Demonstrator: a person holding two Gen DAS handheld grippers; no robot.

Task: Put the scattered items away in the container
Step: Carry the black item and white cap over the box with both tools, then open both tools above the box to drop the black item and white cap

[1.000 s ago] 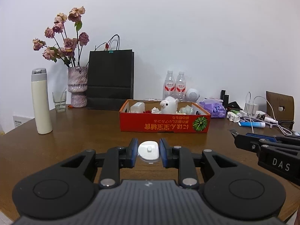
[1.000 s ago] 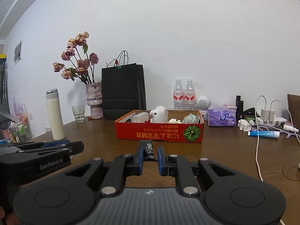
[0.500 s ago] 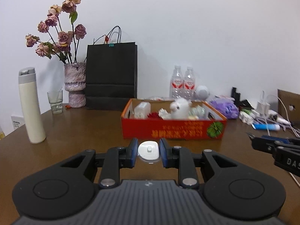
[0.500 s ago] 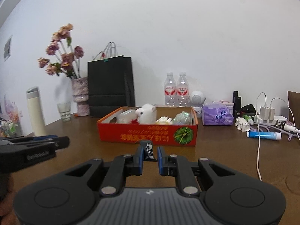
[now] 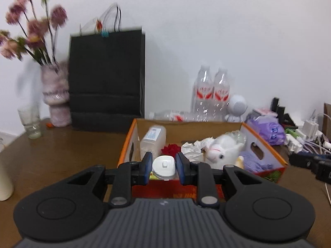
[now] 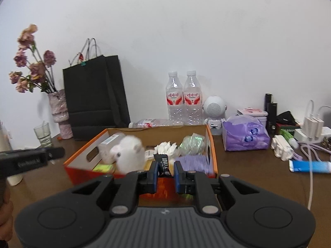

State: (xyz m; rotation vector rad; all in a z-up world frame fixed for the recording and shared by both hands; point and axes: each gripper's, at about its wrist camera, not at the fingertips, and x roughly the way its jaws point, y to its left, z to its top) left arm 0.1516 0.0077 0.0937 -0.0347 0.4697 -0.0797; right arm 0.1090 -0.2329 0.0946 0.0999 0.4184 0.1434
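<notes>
Left tool [image 5: 163,166]: fingers closed narrow on a small white device [image 5: 163,167] with a raised square button, held above the near wall of the orange-red cardboard box [image 5: 264,153]. Right tool [image 6: 165,170]: fingers clamped on a black snack packet [image 6: 163,165] with white lettering, held upright over the near edge of the same box [image 6: 212,144]. Box contents, ahead of the left tool: clear bottle with pale label [image 5: 153,140] lying at front left; red flower-like item [image 5: 171,149] just beyond the white device; crumpled white paper [image 5: 194,147]; white plush toy [image 5: 222,150] ahead and to the right; purple knitted cloth [image 5: 253,161] in the right corner beside the plush. Beyond the box on the brown table [image 5: 62,150]: black paper bag [image 5: 106,78], vase of dried pink flowers [image 5: 55,97] to its left, drinking glass [image 5: 31,122] further left, two upright water bottles [image 5: 211,93], a third lying behind the box's far wall, white round speaker [image 5: 238,106]. Right of the right tool: purple tissue pack [image 6: 246,136], white chargers and cables [image 6: 312,128], blue tube [image 6: 310,166]. The left tool's body shows at the right view's left edge, blurred.
</notes>
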